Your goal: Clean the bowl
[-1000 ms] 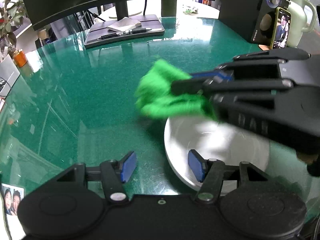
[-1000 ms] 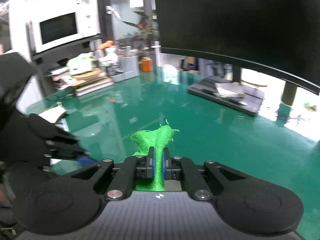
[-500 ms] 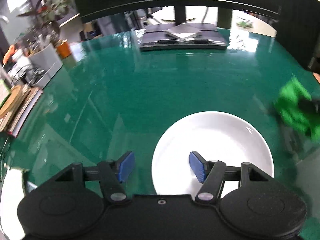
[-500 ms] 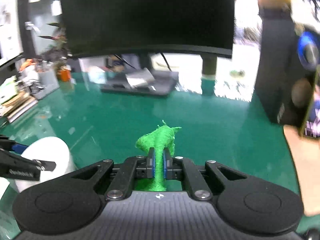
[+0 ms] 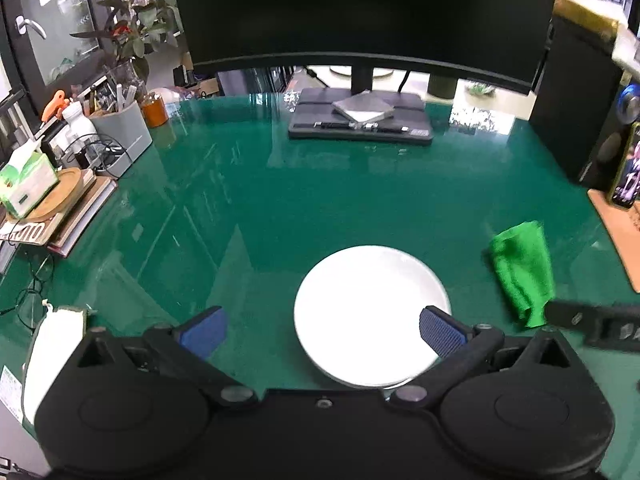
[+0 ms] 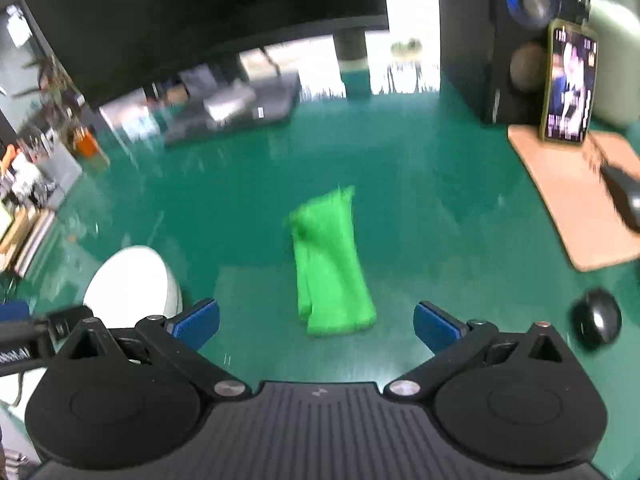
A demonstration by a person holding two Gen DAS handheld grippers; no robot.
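Bowl first: the round white shallow bowl (image 5: 372,314) sits flat on the shiny green desk (image 5: 280,208), and its inside looks bright with no mess that shows. Just beside it, not touching, lies the crumpled bright green cloth (image 6: 330,264), flat on the desk. The left tongs (image 5: 320,330) are wide open and hold nothing; one blue pad hangs over the bowl's near rim and the other over bare desk. The right tongs (image 6: 316,322) are wide open too, with nothing in them, and the cloth lies just in front, between the two blue pads. This fits two things: the cloth is about to be picked up for wiping, or the wiping is over and the cloth is put down. The view from the right tongs is blurry, so they are moving. Farther off stand a big black monitor (image 5: 360,20), a dark flat case (image 5: 360,120) and a black mouse (image 6: 596,322)
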